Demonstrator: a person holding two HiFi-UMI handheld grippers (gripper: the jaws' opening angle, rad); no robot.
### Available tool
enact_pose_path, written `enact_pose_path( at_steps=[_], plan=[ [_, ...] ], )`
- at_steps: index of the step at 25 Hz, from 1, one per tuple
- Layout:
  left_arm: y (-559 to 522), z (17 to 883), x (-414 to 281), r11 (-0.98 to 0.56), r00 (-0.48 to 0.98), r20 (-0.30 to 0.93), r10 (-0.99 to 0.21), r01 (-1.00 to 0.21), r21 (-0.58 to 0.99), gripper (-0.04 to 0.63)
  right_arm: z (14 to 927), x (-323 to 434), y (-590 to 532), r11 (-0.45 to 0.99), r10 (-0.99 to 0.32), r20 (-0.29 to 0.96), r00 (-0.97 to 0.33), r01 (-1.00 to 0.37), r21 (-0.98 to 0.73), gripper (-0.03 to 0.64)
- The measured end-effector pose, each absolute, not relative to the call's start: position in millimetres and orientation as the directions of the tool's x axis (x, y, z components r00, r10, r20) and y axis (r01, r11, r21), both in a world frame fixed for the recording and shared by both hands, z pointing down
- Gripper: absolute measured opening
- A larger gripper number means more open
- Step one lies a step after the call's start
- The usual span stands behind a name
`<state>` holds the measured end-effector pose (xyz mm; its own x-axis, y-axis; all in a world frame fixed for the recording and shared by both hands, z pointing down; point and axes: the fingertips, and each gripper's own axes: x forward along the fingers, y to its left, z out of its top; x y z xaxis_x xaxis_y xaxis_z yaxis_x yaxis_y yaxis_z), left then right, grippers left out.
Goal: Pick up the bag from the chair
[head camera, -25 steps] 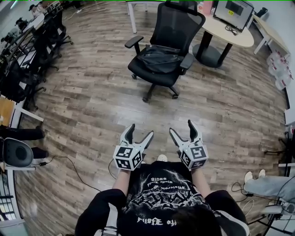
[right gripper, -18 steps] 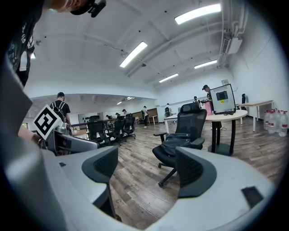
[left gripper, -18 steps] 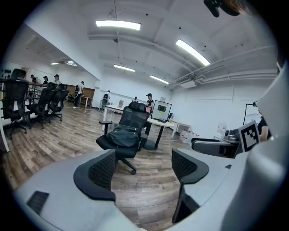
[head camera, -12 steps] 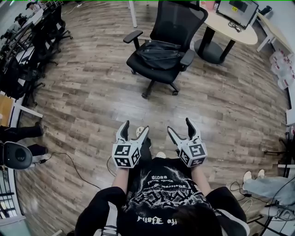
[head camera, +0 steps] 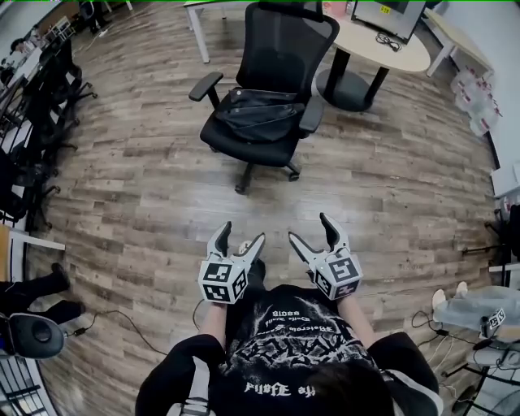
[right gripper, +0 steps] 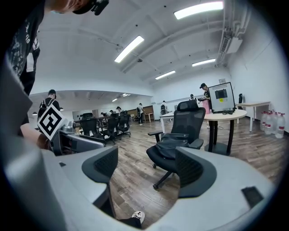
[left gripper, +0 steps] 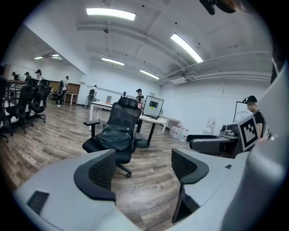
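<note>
The left gripper (head camera: 241,236) and the right gripper (head camera: 311,230) are held side by side in front of the person's waist. Each has its jaws spread apart, with only floor showing between them. Under them runs a grey-brown wood-plank floor (head camera: 138,187), which fills a large open office.

Well ahead of both grippers stands a black mesh-backed office chair (head camera: 286,45) on castors. The black soft bag (head camera: 258,114) lies slumped on its seat between the armrests, leaning against the backrest. It looks closed, and its contents cannot be seen.

Just behind the chair is a round pale-topped table (head camera: 402,57) on a black pedestal, with a flat monitor (head camera: 388,8) on it. To the right, large clear water bottles (head camera: 473,81) stand clustered near the wall. To the left is a row of black office chairs (head camera: 45,89) at desks. White walls and long ceiling strip lights (left gripper: 110,13) close the room, and a few people stand at the far end.
</note>
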<state>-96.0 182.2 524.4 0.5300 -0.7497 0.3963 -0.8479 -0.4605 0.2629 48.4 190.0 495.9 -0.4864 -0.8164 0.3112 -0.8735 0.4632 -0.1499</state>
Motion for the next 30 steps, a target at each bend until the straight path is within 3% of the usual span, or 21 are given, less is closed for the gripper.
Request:
enact_pose_path(
  at_steps=[14,21,30],
  plan=[
    [28.8,523.7,-133.5,-0.556,0.618,0.385,-0.686,-0.786,0.271,0.393,505.2,2.4,50.4,0.398,-0.833,0.351,-0.427,-0.904,-0.155,0.396],
    [-23.2,506.2,-160.8,-0.536,0.662,0.278,-0.696,-0.737,0.412,0.393,506.4,-14.2,16.0,0.342,-0.857,0.352,-0.376,-0.926,-0.157,0.396],
    [-36.6,524.0,-151.1,-0.596,0.693,0.340,-0.636,-0.721,0.354,0.393,508.3,-12.6,-0.5,0.301,-0.874,0.352,-0.335,-0.942,-0.150,0.396]
  ],
)
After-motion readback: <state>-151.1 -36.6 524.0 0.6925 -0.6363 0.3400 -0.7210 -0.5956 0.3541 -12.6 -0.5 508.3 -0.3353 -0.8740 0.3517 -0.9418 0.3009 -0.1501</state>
